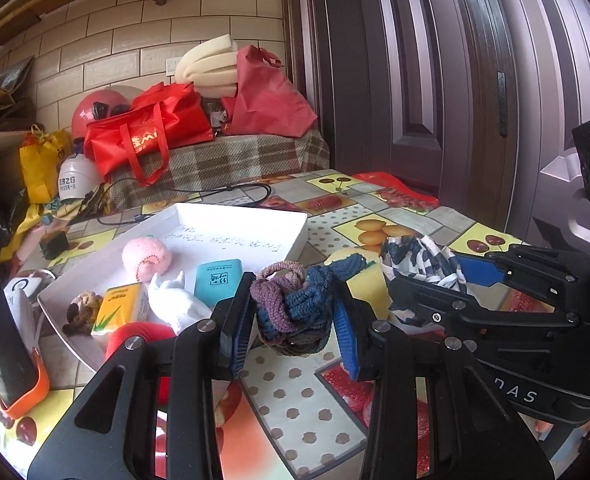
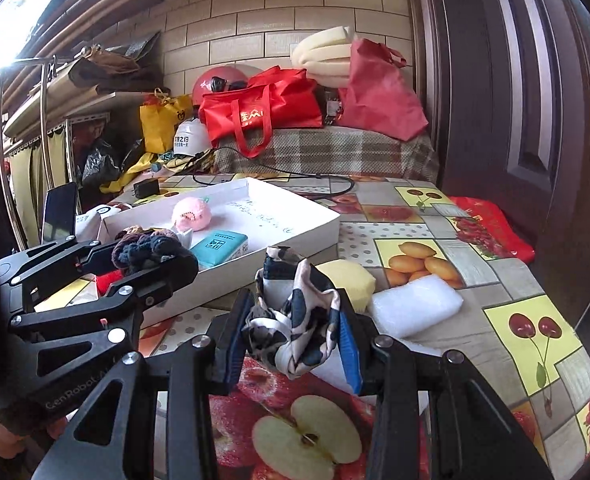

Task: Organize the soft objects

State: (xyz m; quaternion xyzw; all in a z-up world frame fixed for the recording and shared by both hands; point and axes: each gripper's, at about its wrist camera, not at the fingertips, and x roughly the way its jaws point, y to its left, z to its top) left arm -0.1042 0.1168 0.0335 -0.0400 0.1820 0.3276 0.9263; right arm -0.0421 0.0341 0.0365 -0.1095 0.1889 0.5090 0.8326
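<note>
**Both grippers loaded, one soft item each, beside the white tray**

Two grippers, both clamped. The left gripper (image 1: 293, 312) pinches a bundle of knitted hair scrunchies, purple, blue and dark grey (image 1: 291, 304), between its blue pads; the jaws are narrow, the bundle squashed and held clear above the fruit-print tablecloth (image 1: 295, 408). The right gripper (image 2: 293, 336) grips one black-and-white patterned fabric scrunchie (image 2: 295, 316), jaws likewise narrow, cloth bulging above the pads. The two grippers sit side by side, the right one just right of the left in the left wrist view.

One shallow white cardboard tray (image 1: 295, 236) lies on the table to the left of the grippers. Counted inside it: one pink plush ball (image 1: 146, 258), one teal tissue pack (image 1: 217, 282), one yellow-green tissue pack (image 1: 121, 308), one white soft animal figure (image 1: 175, 300), one brown-beige knitted scrunchie (image 1: 83, 308), one red round soft item (image 1: 135, 340) partly hidden by the left gripper. Handwriting marks the tray floor; unreadable.

On the cloth right of the tray: one yellow sponge (image 2: 349, 276) and one white foam block (image 2: 415, 308), touching each other, just beyond the right gripper.

Background: two red bags (image 2: 263, 112), one yellow bag (image 2: 161, 120), one red helmet (image 2: 215, 80), one white helmet (image 2: 189, 136), one cream foam roll (image 2: 323, 52), one dark door (image 2: 515, 80).
</note>
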